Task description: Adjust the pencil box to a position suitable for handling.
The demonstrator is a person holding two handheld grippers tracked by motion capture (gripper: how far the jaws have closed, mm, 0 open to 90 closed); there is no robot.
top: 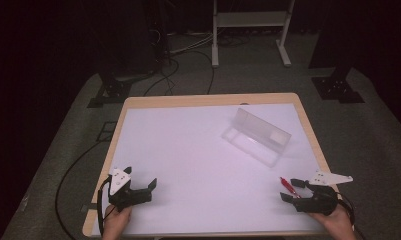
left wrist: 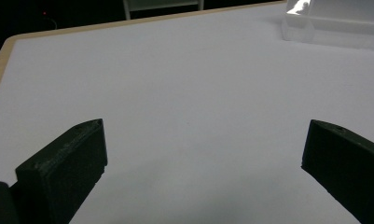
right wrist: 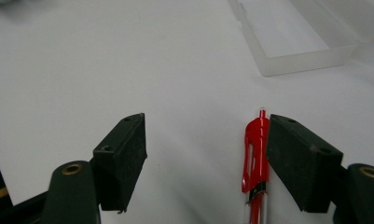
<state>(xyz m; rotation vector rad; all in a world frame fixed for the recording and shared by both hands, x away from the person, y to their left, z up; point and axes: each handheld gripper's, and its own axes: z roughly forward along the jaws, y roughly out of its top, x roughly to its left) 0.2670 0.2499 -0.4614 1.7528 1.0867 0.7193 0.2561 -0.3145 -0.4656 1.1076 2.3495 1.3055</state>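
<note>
Holding: a person's two hands at the near edge of the table, one black two-jaw gripper in each.
Right gripper: the right gripper sits at the near right corner, jaws pointing left across the table and standing wide apart, nothing pressed between them.
Pen: a red-capped click pen with a clear barrel lies flat on the white surface, inside the right gripper's gap. In the right gripper view it lies just beside the right-hand jaw, close against its inner face; whether it touches cannot be told. The other jaw stands well apart from it. From the high view its red end pokes out beyond the far jaw.
Right hand: the right hand wraps the gripper's body, with the grey three-cornered plate above it.
Left gripper: the left gripper rests at the near left corner, jaws spread wide and empty; its own view shows bare white surface between them.
Left hand: the left hand comes in from the bottom edge.
Table: a light wooden table with a white sheet over its top.
Box: a clear plastic oblong case with its lid standing open lies farther back, right of centre, well apart from both grippers and set at an angle.
Beyond: a grey floor with black cables and the legs of a white frame in the dark.
</note>
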